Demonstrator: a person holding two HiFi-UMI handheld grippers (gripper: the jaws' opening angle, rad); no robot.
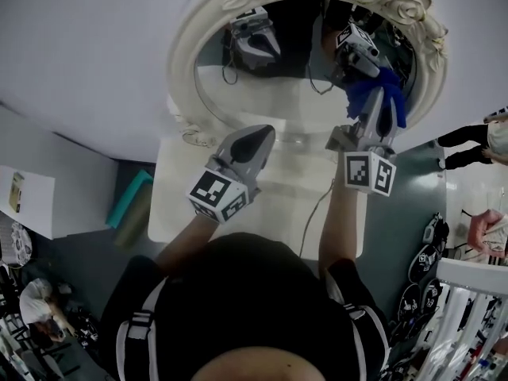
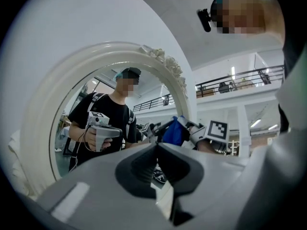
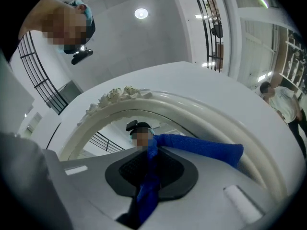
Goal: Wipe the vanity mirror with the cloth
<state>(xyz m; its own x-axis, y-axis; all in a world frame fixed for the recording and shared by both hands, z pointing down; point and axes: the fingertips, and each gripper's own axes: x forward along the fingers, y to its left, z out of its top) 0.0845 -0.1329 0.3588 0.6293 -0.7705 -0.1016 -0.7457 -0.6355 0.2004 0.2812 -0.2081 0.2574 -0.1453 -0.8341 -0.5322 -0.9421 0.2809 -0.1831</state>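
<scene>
- While the head view is looking steeply down, the right gripper (image 1: 378,111) is pinching the blue cloth (image 1: 395,105) and holding it against the glass of the vanity mirror (image 1: 286,86), close to the right side of its cream frame (image 1: 184,70). The mirror is standing at the far edge of the white table (image 1: 176,206). The left gripper (image 1: 255,140) is hovering over the table just in front of the mirror's lower rim, steadying nothing. First risk, as I'm judging it: a firm sweep could be rocking the mirror or pushing it back, since nothing is bracing it.
- Switching to the left gripper view, the left gripper (image 2: 156,152) is showing its tongs pressed together with nothing between them. It is pointing at the frame (image 2: 42,114), with the cloth (image 2: 172,132) showing beyond, at the frame's right side. Second risk: that idle tool is sitting near enough to be knocking the rim if both hands swing together.
- Over in the right gripper view, the right gripper (image 3: 148,169) is clamping one bunched end of the cloth (image 3: 201,150), and the rest is trailing out loose to the right along the frame's (image 3: 192,107) inner curve. Third risk: with so little cloth in the jaws, it could be slipping free or snagging on the carved roses (image 3: 117,94). It could also be leaving the hard jaw tips to scrape the glass.
</scene>
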